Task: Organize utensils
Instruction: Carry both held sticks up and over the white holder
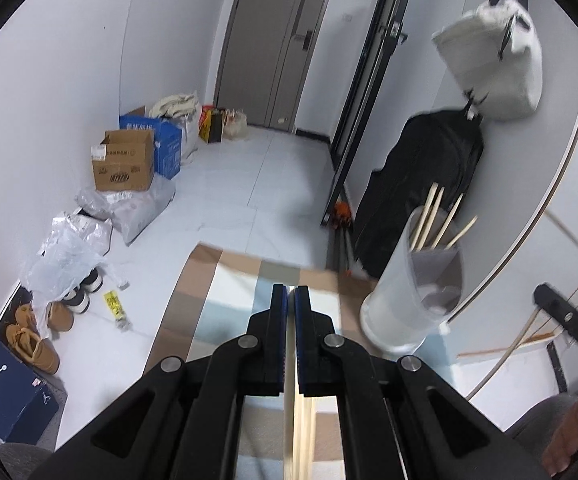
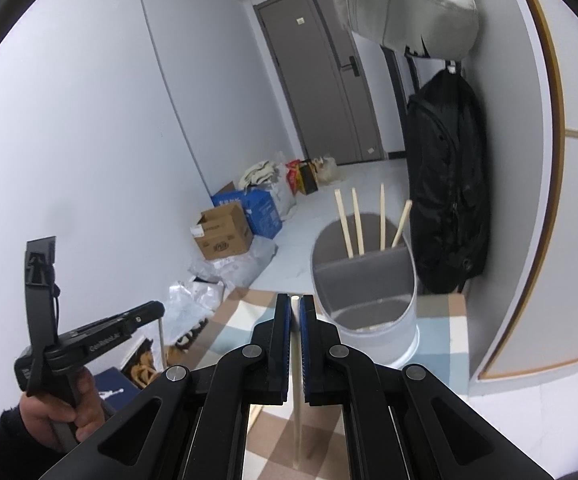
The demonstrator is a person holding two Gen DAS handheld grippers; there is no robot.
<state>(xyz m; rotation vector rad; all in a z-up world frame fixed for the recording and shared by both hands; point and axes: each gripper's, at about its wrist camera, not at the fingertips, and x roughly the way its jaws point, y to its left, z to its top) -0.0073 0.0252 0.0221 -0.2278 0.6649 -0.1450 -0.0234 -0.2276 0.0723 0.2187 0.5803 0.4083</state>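
In the left wrist view my left gripper (image 1: 290, 292) is shut on a pale wooden chopstick (image 1: 294, 420) that runs back between its blue pads. A translucent white utensil holder (image 1: 413, 280) stands ahead to the right on the checked tablecloth (image 1: 209, 280), with several chopsticks (image 1: 435, 216) sticking out of it. My right gripper (image 2: 295, 300) is also shut on a chopstick (image 2: 296, 392), just left of the holder (image 2: 369, 312). A divider splits the holder, and its chopsticks (image 2: 359, 220) stand in the far half. The left gripper (image 2: 145, 314) shows at the left, held by a hand (image 2: 65, 408).
Cardboard boxes (image 1: 125, 164), plastic bags, shoes and a blue shoebox (image 1: 5, 388) line the floor by the left wall. A black backpack (image 2: 445, 184) and a white bag (image 2: 405, 4) hang on the right wall, close behind the holder. A grey door (image 1: 277, 40) closes the corridor.
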